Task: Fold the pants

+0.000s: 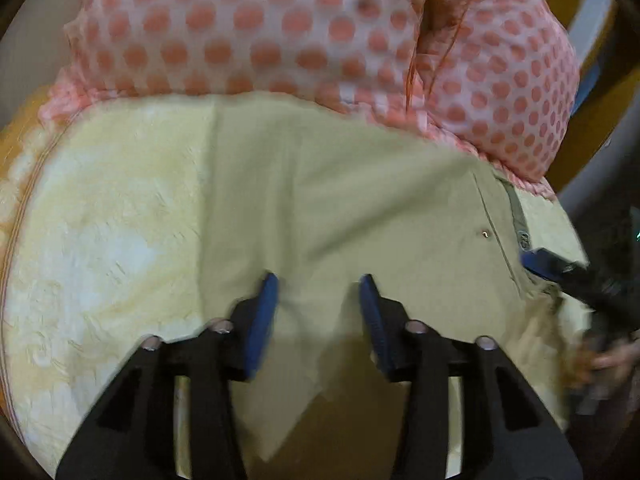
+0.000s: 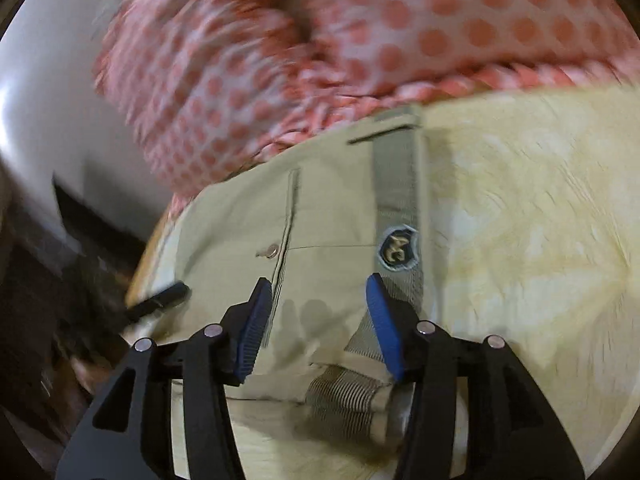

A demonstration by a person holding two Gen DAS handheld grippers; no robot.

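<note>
Pants [image 1: 340, 184] lie flat on a fluffy yellow blanket [image 1: 100, 240], and that soft blanket is the first thing that could cause trouble. It looks like a bed, not a tabletop. A fold pressed into something so soft may not stay crisp, and the blanket could bunch up and get pinched together with the pants.

The left hand-held gripper [image 1: 318, 294] hangs over the leg part of the tan pants. Its blue pads [image 1: 266, 312] stand wide apart and hold nothing. The right hand-held gripper [image 2: 318, 300] sits above the waist end, close to the waistband [image 2: 394, 184] and the round patch [image 2: 398, 254]. It is wide too, and holds nothing. I cannot tell if the tips touch the cloth.

Both pictures are a little blurry, so the hands may be moving fast. A quick grab could miss the edge or catch only the top layer. Then the pants would slide apart and fold crooked.

The pink spotted pillow [image 1: 280, 28] lies right against the far edge of the pants. If the cloth is pulled that way, it could tuck under the pillow or drag it along.

The stretchy striped part of the waist [image 2: 344, 396] looks bunched near the right side. Grabbing there might leave a lump in the fold.
</note>
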